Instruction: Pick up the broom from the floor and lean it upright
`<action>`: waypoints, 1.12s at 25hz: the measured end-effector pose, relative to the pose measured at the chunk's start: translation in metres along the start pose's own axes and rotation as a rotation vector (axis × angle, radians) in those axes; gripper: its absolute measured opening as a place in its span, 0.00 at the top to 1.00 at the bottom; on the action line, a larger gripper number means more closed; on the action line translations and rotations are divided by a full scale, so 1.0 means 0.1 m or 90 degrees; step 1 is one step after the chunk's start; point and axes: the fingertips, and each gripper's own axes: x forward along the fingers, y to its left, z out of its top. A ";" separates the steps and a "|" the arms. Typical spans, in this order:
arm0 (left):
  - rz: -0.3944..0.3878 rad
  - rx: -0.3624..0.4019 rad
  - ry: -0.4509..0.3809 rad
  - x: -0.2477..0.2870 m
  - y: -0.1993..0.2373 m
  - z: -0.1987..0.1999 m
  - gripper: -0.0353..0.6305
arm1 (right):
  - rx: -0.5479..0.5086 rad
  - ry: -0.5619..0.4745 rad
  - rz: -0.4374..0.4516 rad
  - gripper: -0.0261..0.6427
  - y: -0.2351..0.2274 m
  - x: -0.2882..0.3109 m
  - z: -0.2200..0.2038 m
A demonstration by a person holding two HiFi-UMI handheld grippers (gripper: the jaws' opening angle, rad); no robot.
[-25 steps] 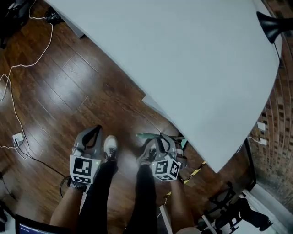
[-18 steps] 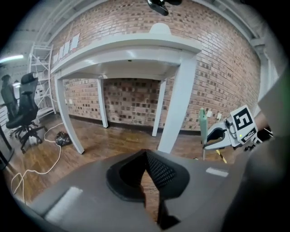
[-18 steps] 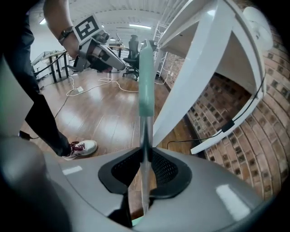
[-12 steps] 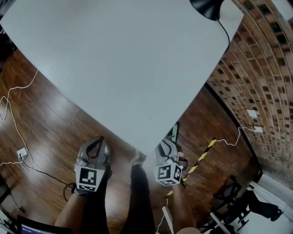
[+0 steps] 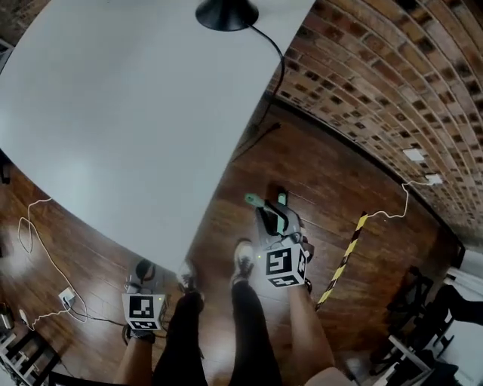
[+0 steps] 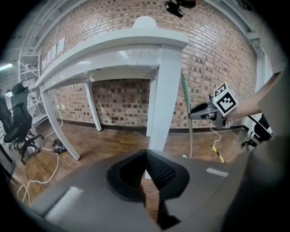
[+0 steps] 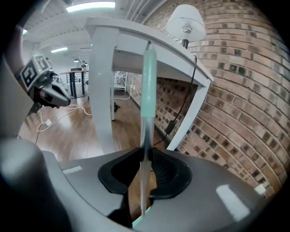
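Clamping the broom (image 7: 146,122) with the right gripper (image 7: 144,158), pads pressed on the bare metal shaft just below the mint-green sleeve (image 7: 148,81). Held near upright beside the white table (image 5: 113,113), sleeve end topmost and close to the table leg (image 7: 103,90) in the right gripper view. Seen from the left gripper view as a thin shaft running down toward the wooden floor (image 5: 317,158), lower end too small to resolve. Carrying nothing with the left gripper (image 6: 146,156), jaw tips pressed together, low beside the person's left leg (image 5: 170,332). Backed by a brick wall (image 5: 377,83), with a black lamp base (image 5: 226,13) at the table edge and a yellow-black strip (image 5: 346,256) on the floor near the right gripper.
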 end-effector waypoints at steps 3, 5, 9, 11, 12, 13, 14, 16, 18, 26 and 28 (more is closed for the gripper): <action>0.022 -0.018 0.002 0.03 0.06 0.03 0.95 | 0.024 -0.022 -0.008 0.82 -0.12 0.21 0.21; 0.027 -0.032 0.000 0.05 0.06 0.05 0.94 | 0.037 -0.041 -0.011 0.82 -0.20 0.31 0.35; 0.032 -0.032 0.012 0.05 0.05 0.01 0.94 | 0.069 -0.077 -0.013 0.82 -0.33 0.41 0.62; 0.032 -0.030 0.016 0.05 0.06 0.01 0.94 | 0.075 -0.088 -0.013 0.82 -0.42 0.47 0.73; 0.032 -0.031 0.017 0.06 0.07 0.01 0.94 | 0.076 -0.091 -0.014 0.82 -0.46 0.50 0.78; 0.032 -0.032 0.017 0.06 0.08 0.02 0.94 | 0.077 -0.092 -0.014 0.82 -0.51 0.54 0.81; 0.031 -0.033 0.017 0.06 0.08 0.03 0.94 | 0.079 -0.092 -0.014 0.82 -0.55 0.57 0.84; 0.029 -0.031 0.017 0.07 0.09 0.05 0.95 | 0.082 -0.091 -0.015 0.82 -0.61 0.61 0.90; 0.028 -0.027 0.019 0.07 0.10 0.07 0.94 | 0.085 -0.089 -0.018 0.82 -0.67 0.65 0.92; 0.022 -0.023 0.020 0.15 0.16 0.18 0.94 | 0.113 -0.093 -0.037 0.82 -0.89 0.83 1.03; 0.022 -0.021 0.023 0.16 0.17 0.19 0.95 | 0.117 -0.092 -0.039 0.82 -0.90 0.87 1.05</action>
